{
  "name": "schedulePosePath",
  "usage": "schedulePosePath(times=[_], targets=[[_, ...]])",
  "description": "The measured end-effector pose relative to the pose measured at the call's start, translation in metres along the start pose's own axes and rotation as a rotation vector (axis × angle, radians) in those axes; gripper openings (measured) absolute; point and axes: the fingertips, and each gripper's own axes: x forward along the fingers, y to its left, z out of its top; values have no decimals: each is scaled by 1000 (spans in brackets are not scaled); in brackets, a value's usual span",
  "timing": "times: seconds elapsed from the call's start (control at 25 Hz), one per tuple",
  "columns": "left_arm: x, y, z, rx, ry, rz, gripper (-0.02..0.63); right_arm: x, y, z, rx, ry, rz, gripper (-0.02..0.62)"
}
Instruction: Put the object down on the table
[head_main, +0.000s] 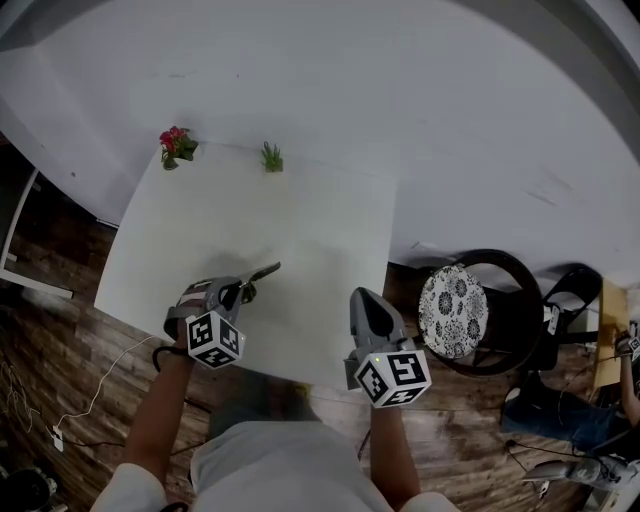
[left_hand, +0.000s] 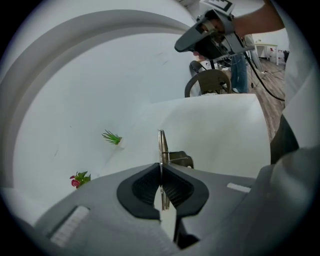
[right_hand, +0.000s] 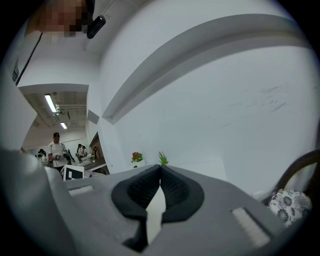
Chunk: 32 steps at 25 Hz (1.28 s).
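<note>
Left gripper (head_main: 240, 291) clamped on thin metal tool (head_main: 264, 271); tool juts past the jaws, over white table (head_main: 280, 215) near its front edge; contact with table unclear; right gripper (head_main: 366, 300) closed, empty.

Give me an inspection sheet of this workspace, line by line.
Surface: white table.
Job's things: metal tool, over the table's near part; contact cannot be told.
Clutter: flower and green plant at the far edge.
Grippers: left hand-held gripper shut on the tool; right hand-held gripper shut, empty.
Cables: white cable on the floor, left of the table.
Surroundings: white wall; chair with patterned cushion, right.
</note>
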Motion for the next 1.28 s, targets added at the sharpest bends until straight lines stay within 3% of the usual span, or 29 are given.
schedulePosePath(times=[0.44,1.28], targets=[[30,-13,-12,187,90,-24,12,17,3,-4,-8,24,9,3],[61,-15,-14,211,130,-37,18,24,-12,8,-19,33,-22,3]])
